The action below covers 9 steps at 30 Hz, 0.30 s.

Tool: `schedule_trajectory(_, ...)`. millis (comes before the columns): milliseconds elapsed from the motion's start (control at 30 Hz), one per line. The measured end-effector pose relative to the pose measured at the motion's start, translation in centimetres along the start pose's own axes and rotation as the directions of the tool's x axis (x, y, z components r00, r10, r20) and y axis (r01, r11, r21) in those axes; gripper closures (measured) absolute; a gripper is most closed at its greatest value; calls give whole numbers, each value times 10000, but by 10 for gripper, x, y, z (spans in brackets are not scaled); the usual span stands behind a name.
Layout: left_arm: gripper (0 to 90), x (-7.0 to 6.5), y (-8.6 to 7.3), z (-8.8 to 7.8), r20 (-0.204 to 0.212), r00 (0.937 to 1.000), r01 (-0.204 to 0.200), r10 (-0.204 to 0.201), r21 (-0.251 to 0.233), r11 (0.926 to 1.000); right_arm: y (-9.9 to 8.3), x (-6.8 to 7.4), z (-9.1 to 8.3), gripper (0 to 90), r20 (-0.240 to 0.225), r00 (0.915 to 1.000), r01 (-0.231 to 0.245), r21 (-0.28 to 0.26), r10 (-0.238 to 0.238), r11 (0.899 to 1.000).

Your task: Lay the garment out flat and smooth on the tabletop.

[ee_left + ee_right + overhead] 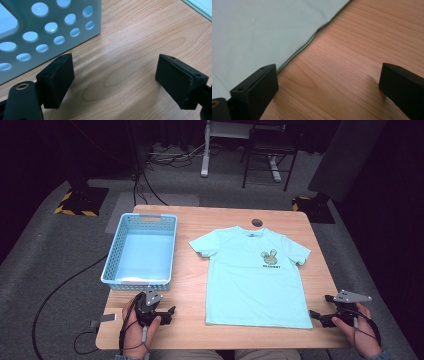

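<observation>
Hovering w/ both jaws wide, nothing held: right gripper (320,316) just beside the t-shirt (255,275) hem corner, left gripper (165,312) near the basket (117,251). Shirt's flat mid-table, light, floppy, prob slides, so I'd pinch hem corners.

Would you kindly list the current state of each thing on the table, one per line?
Light turquoise short-sleeved T-shirt: spread flat, unfolded, print side up.
Pale blue perforated plastic basket: upright, empty.
Left gripper: open, holding nothing.
Right gripper: open, beside the shirt's hem corner.
</observation>
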<state>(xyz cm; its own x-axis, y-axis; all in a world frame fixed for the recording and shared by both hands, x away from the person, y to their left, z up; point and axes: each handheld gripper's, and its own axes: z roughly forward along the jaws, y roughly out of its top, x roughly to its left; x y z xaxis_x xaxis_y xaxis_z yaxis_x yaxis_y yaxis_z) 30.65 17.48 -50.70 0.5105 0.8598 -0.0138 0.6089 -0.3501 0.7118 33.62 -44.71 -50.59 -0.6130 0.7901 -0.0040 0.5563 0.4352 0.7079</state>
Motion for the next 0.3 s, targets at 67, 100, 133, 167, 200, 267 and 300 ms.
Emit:
schedule_trajectory(67, 153, 0, 0, 0, 0, 10000, 3, -3, -1, 10000, 0, 0, 1, 9, -62, 10000, 0, 21, 0, 10000)
schedule_trajectory(100, 153, 0, 0, 0, 0, 10000, 1, -1, 1, 10000, 1, 0, 1, 4, -69, 10000, 12, 33, -12, 10000)
schedule_trajectory(133, 153, 0, 0, 0, -1, 10000, 2, -2, 1, 10000, 1, 0, 1, 2, -63, 10000, 16, 47, -16, 10000)
schedule_trajectory(167, 153, 0, 0, 0, -1, 10000, 3, -3, -1, 10000, 1, 0, 1, 3, -53, 10000, 24, 45, -24, 10000)
schedule_trajectory(200, 153, 0, 0, 0, 0, 10000, 2, -2, -1, 10000, 1, 0, 1, 2, -52, 10000, 22, 46, -22, 10000)
schedule_trajectory(267, 153, 0, 0, 0, -2, 10000, -6, 6, 4, 10000, 1, 0, 2, 2, -48, 10000, 26, 40, -26, 10000)
schedule_trajectory(300, 153, 0, 0, 0, 2, 10000, -3, 3, -7, 10000, 1, 0, 2, 2, -43, 10000, 25, 39, -25, 10000)
